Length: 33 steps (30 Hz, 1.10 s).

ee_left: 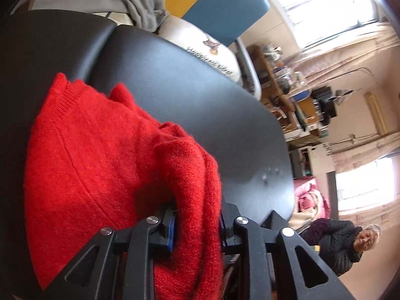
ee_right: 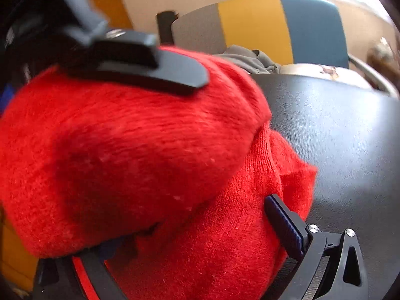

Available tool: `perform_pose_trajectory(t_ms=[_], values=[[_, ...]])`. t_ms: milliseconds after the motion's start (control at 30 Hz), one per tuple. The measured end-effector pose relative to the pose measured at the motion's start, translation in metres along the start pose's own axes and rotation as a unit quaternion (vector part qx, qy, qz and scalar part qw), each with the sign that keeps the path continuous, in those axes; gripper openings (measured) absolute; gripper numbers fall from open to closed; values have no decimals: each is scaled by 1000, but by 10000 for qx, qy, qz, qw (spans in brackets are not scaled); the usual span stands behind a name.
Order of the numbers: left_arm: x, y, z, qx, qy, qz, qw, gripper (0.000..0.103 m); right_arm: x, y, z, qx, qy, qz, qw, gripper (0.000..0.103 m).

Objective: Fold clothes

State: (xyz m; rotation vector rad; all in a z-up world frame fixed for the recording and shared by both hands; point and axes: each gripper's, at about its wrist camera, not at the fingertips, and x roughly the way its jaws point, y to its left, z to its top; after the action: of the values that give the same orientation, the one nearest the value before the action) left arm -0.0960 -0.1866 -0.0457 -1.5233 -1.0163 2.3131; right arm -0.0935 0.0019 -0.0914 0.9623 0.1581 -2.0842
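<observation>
The red sweater (ee_left: 107,150) lies bunched on the black table (ee_left: 200,95), filling the left wrist view from about nine o'clock down to six, and a thick fold of it runs between the fingers of the left gripper (ee_left: 196,227); both blue pads press into the wool, so that gripper is clenched on the sweater; in the right wrist view the same sweater (ee_right: 155,150) swells across the lower left, and the right gripper (ee_right: 190,227) shows one blue pad (ee_right: 285,222) at about four o'clock lying against the knit, while its other finger is buried under the cloth, so I cannot tell whether it grips or merely rests there. The wool looks soft, fuzzy and light, thick enough to hold a fold but limp enough to sag and slide over itself; I would judge it best taken by a ribbed hem or a seam edge, pinching through all layers, since a bite on the loose middle would likely pull up only one layer. Hard to make out: which part of the garment is held, as sleeves and collar are lost in the heap; the dark shape at eleven o'clock in the right view (ee_right: 140,70) is probably the other gripper, blurred; a grey garment (ee_left: 125,2) sits at twelve o'clock beyond the table edge, cut off.
</observation>
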Motion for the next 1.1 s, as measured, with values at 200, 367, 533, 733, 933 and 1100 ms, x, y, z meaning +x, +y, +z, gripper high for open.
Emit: perform_pose_trajectory(t_ms=[200,367,533,733,933,1100], values=[[-11,0,-6,-128,129,40,9998,25,-36,8,3,-625,168,-291,9975,103],[-21,-19,-14,-135,368,-102,9992,29,-81,-6,-13,-320,17,-265,9991,103],[-38,-44,-18,118,518,-717,9960,29,-102,-15,-38,9,178,-324,9993,103],[-92,-16,-23,554,-314,-650,9958,29,-140,1,-58,140,160,261,9994,103],[-119,70,-50,212,-986,-44,9949,29,-157,40,-39,1,63,1579,9874,103],[-113,100,-72,321,-1202,-90,9922,29,-133,70,-25,-175,407,2203,9744,103]])
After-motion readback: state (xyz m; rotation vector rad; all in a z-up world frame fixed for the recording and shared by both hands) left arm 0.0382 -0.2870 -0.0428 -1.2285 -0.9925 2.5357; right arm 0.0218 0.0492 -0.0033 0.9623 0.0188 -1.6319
